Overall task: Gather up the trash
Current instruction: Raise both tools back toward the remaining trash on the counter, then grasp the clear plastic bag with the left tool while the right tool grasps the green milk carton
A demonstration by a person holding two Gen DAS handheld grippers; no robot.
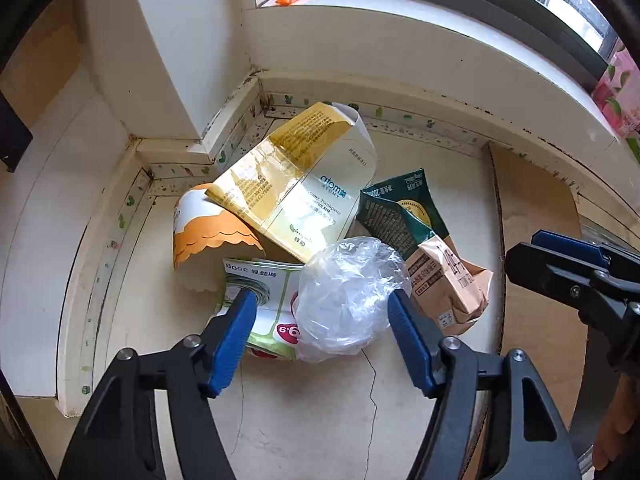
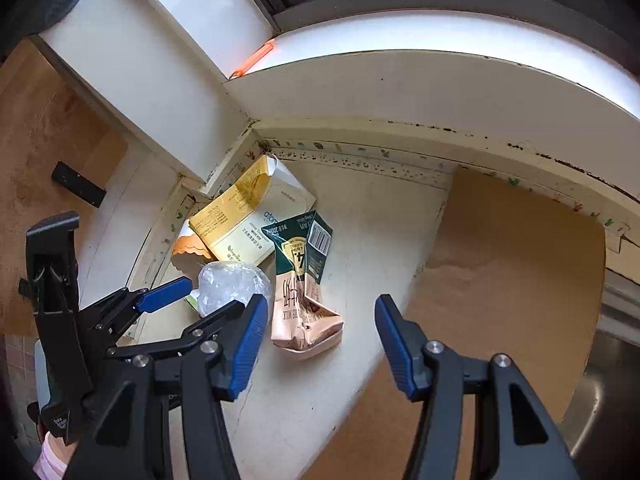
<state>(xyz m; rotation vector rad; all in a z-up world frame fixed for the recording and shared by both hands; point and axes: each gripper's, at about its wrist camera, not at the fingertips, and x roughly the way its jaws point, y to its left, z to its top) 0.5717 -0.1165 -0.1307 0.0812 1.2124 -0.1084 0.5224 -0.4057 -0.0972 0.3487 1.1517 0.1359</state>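
Item 1, far left: orange-and-white paper cup [image 1: 208,236], on its side against the corner trim.

Item 2: green-and-white printed packet [image 1: 264,312], flat, partly under the bag.

Item 3: yellow toothpaste box [image 1: 296,184], flattened, leaning over the cup.

Item 4: crumpled clear plastic bag [image 1: 348,300]. Your left claw [image 1: 320,316] stands open around it, one finger at each side. Close gently and low; the film will likely slip or drag the packet.

Item 5: crushed milk carton [image 2: 304,292], green top, tan base, just beside the bag.

Item 6: your right claw [image 2: 320,328], open, empty, hovering near the carton.

Room: walls shut in the surface [image 1: 304,420] behind and left; cardboard sheet [image 2: 508,280] lies right. Withdraw towards yourself.
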